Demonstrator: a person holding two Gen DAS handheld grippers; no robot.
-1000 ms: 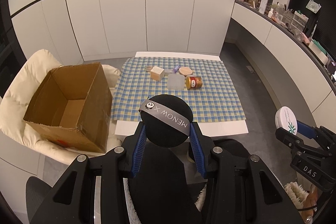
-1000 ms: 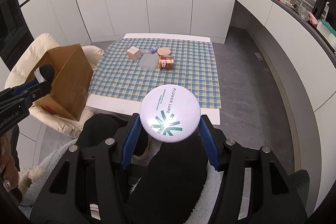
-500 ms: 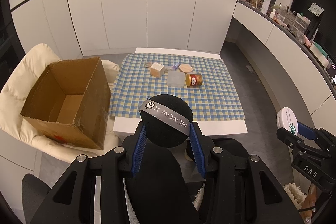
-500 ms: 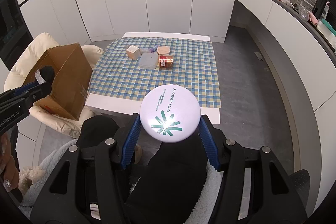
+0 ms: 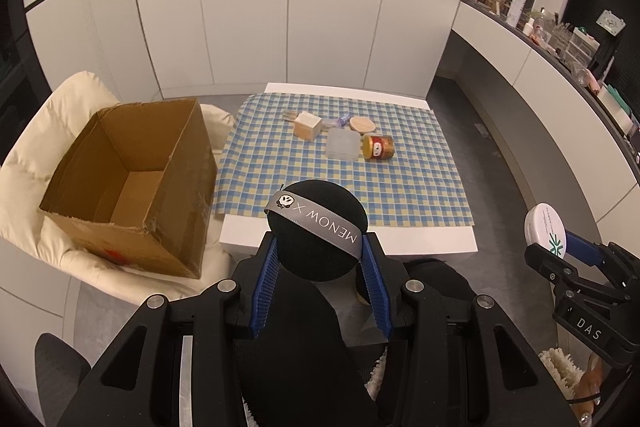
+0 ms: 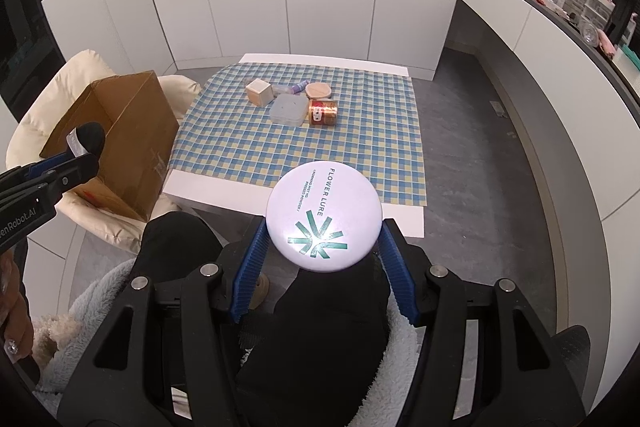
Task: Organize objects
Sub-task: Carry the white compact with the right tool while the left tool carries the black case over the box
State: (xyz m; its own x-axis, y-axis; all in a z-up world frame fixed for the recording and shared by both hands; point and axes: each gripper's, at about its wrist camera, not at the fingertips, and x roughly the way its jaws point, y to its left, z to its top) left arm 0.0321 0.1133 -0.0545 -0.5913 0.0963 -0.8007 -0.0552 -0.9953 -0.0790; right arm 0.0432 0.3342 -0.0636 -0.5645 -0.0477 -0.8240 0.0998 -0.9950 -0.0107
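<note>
Left wrist view: the left hand-held gripper (image 5: 318, 259) grips a black round puff (image 5: 318, 227) between its blue fingers (image 5: 266, 287), closed against both sides; a grey ribbon reading MENOW crosses the top of the puff. At 10 o'clock from it an open cardboard box (image 5: 128, 183) rests on a cream chair (image 5: 48, 131), its inside bare as far as can be seen. At 12 o'clock lies the low white surface (image 5: 424, 247) under a blue and yellow checked cloth (image 5: 304, 167). On the cloth's far half sit a wooden cube (image 5: 308, 125), a clear square container (image 5: 341, 144), a round wooden lid (image 5: 362, 125) and a can on its side (image 5: 378, 147), all close together. At 3 o'clock the right hand-held gripper (image 5: 548, 239) shows, with a white disc in it.

Right wrist view: the right hand-held gripper (image 6: 324, 251) is clamped on a white compact (image 6: 324, 217) printed FLOWER LURE, a finger touching each edge. It is held short of the surface's near edge. The same cluster lies at 12 o'clock: cube (image 6: 260, 91), container (image 6: 287, 110), can (image 6: 323, 112). At 9 o'clock the left hand-held gripper (image 6: 80, 151) holds the puff (image 6: 90, 137) in front of the box (image 6: 120, 147).
</note>
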